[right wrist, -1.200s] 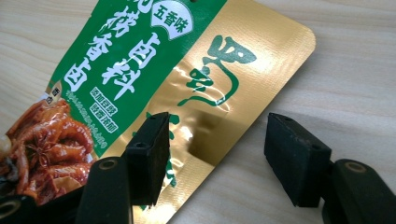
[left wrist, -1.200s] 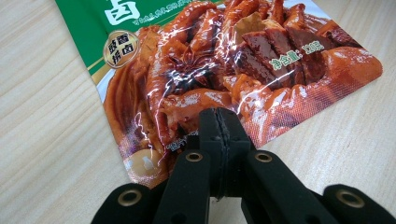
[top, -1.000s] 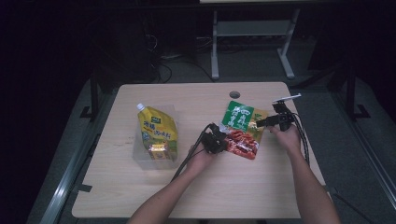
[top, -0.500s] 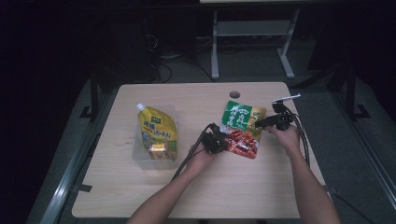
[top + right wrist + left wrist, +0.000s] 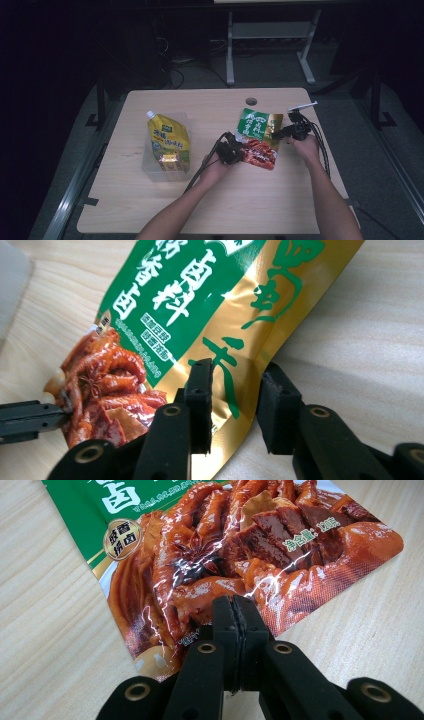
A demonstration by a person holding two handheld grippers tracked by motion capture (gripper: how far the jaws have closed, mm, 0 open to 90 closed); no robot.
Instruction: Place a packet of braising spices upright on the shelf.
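From above, the green and red food pouch (image 5: 258,137) lies right of the table's (image 5: 165,210) middle, near the round cable hole (image 5: 251,101). The left gripper (image 5: 239,152) meets the pouch's near left corner and the right gripper (image 5: 278,134) its right edge, though from up here the jaws are too small to read. The left gripper view settles its side: the two black jaws are clenched together on the pouch's (image 5: 240,555) near edge, pinching the foil over the printed braised meat. The right gripper view shows the pouch's (image 5: 220,305) gold edge running between that gripper's jaws, which have just been closing; a gap remains beside the right jaw, so the pouch is not yet pinched there. That view also catches the left gripper's black tip (image 5: 30,420) at the pouch's far corner. To the left, well apart, a yellow spouted pouch (image 5: 169,145) rests in a clear tub (image 5: 150,167). Nothing lies between the hands and the food pouch.
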